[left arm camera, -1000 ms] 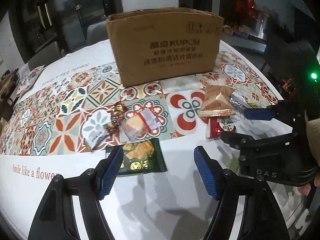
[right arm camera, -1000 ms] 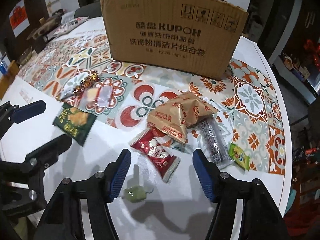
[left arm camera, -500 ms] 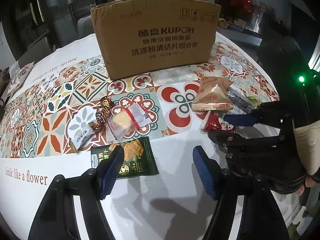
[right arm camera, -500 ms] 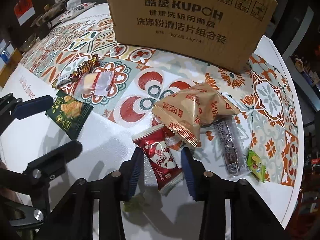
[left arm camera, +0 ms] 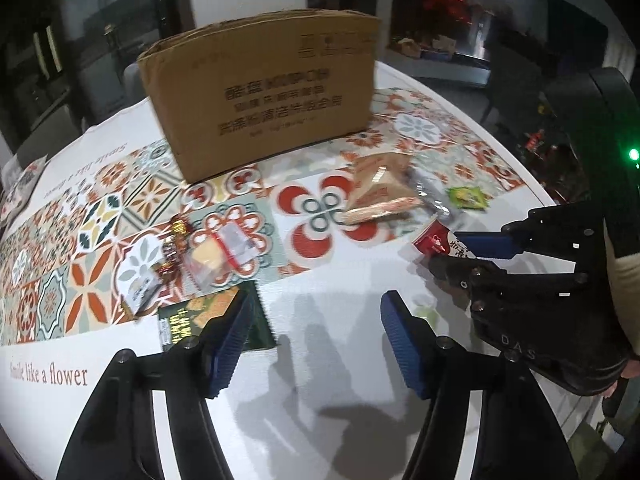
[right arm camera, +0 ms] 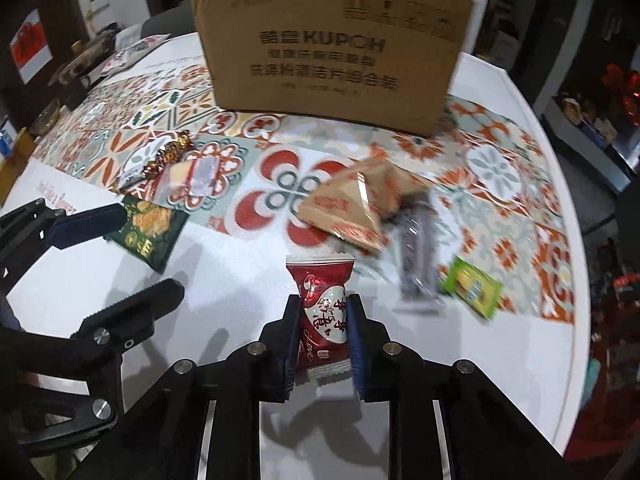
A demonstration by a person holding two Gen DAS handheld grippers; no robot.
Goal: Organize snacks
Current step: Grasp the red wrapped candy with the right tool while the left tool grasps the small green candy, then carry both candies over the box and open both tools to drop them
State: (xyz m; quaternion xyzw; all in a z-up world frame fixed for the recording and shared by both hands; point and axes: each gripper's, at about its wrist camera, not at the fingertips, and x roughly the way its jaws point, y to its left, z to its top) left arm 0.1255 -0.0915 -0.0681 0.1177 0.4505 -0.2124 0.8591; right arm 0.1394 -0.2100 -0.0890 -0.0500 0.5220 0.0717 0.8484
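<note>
My right gripper [right arm camera: 323, 320] is shut on a red candy packet [right arm camera: 322, 304] and holds it above the white table; the packet also shows in the left wrist view [left arm camera: 436, 240]. My left gripper [left arm camera: 316, 332] is open and empty, its left finger just over a dark green cracker packet [left arm camera: 188, 320]. A brown cardboard box [right arm camera: 332, 44] stands open at the back. A tan snack bag [right arm camera: 352, 204], a dark bar [right arm camera: 416, 256] and a green sweet [right arm camera: 472, 286] lie at the right.
A clear-wrapped yellow cake [left arm camera: 218, 250], gold-wrapped candies [left arm camera: 174, 240] and a white sachet [left arm camera: 140, 288] lie left of centre on the patterned runner [left arm camera: 92, 216]. The round table's edge [right arm camera: 576, 240] curves close on the right. Clutter sits at the far left [right arm camera: 80, 64].
My right gripper closed on the red candy packet and lifted it off the table. My left gripper moved forward over the green cracker packet's edge, staying open.
</note>
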